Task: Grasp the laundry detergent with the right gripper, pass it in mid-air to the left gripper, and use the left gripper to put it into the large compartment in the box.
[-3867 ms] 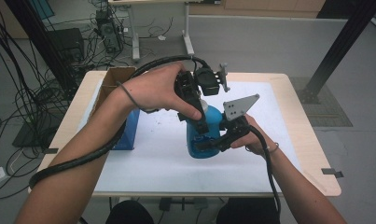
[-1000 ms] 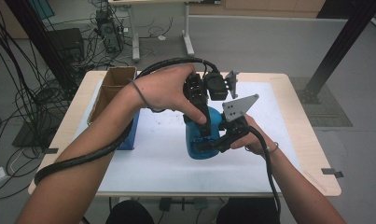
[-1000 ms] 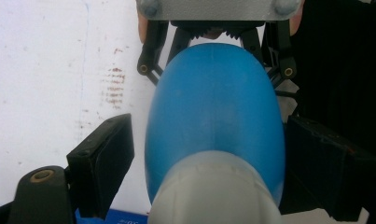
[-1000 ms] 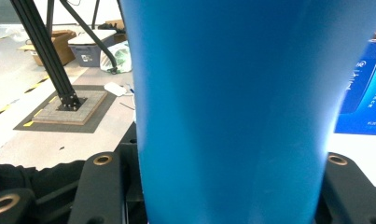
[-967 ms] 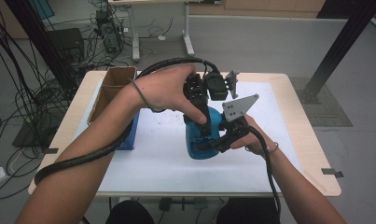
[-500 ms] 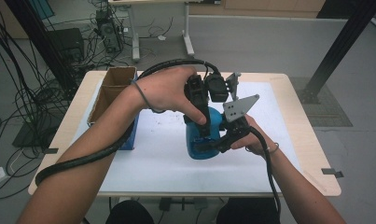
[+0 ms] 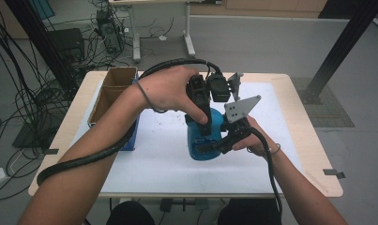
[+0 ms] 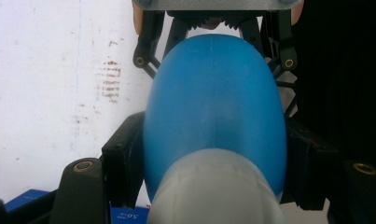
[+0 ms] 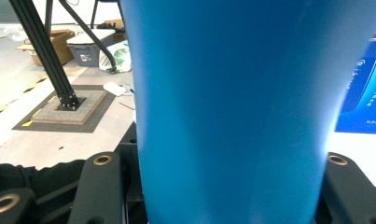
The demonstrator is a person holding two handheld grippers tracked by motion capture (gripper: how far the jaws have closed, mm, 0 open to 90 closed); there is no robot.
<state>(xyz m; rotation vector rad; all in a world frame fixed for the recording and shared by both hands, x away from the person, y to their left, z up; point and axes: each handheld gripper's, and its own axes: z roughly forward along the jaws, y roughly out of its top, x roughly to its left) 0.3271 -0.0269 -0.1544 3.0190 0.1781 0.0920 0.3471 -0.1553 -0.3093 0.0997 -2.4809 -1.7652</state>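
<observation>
The smooth blue plastic bottle point(image 7: 204, 138) with a pale grey cap point(image 8: 213, 189) stands upright near the middle of the white-topped desk point(image 7: 154, 154). The right claw point(image 7: 210, 146) is clamped on its lower body from the side; the left claw point(image 7: 201, 123), coming from above, has just been closing and now presses its upper part. A brown cardboard box point(image 7: 112, 89) sits at the desk's left edge, well apart; bare desk lies in front and right.

Even, soft indoor light with faint shadows; both gripper views go blurry up close.
</observation>
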